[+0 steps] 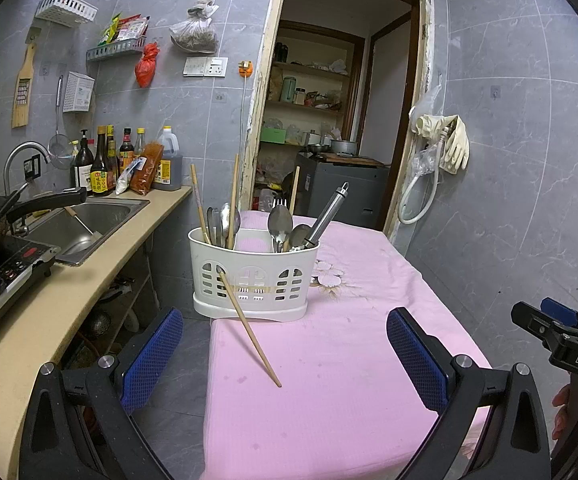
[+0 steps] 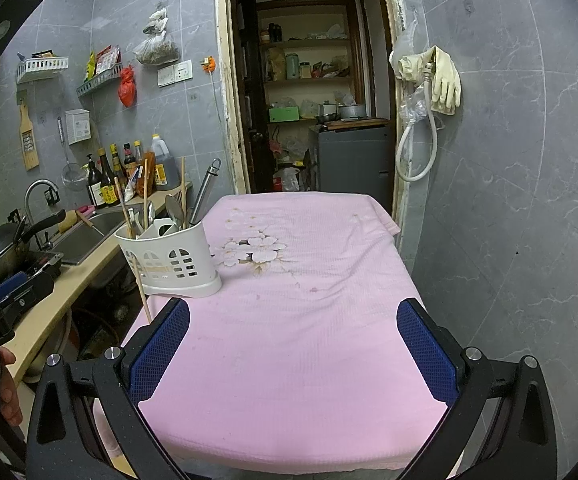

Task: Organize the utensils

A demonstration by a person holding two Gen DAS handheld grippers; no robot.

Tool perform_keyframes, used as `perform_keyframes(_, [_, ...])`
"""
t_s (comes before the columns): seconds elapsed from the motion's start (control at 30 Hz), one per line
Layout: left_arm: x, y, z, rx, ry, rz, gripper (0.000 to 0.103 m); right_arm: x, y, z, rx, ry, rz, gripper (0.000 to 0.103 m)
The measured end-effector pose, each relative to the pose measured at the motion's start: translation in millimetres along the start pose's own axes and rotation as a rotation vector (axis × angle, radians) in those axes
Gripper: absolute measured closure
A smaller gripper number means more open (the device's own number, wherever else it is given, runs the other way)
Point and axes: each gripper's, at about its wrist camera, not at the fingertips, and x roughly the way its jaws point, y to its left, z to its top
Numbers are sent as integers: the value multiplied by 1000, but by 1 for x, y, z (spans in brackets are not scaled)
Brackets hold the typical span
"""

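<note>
- The left tool (image 1: 285,356) is spread wide with nothing between its blue pads, hanging over the near left part of the pink-covered surface (image 1: 349,400).
- One loose wooden chopstick (image 1: 249,326) lies between and just ahead of that tool's fingers, its far end leaning against the front of the white utensil caddy (image 1: 253,280) and its near tip resting on the cloth.
- The right tool (image 2: 293,354) is likewise released and empty, over the near edge of the surface (image 2: 289,380); the chopstick (image 2: 141,290) sits just beyond its left finger, at the surface's left edge.
- The caddy (image 2: 169,258) stands upright close to the left edge of the surface, about midway back, beside the floral print (image 2: 255,252).
- Its left compartment holds three upright chopsticks (image 1: 233,200) and some metal spoons (image 1: 225,220); I cannot count the spoons exactly.
- Its right compartment holds two spoons (image 1: 280,222), a fork (image 1: 279,203), another chopstick (image 1: 295,196) and a long steel-handled utensil (image 1: 329,212) tilted to the right.
- The middle compartment looks empty.
</note>
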Motion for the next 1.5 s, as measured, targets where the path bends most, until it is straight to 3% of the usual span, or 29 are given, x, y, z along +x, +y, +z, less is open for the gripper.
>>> perform_keyframes(1.5, [15,11,0,-26,29,-4,1,8,-3,1,-2,11,1,1])
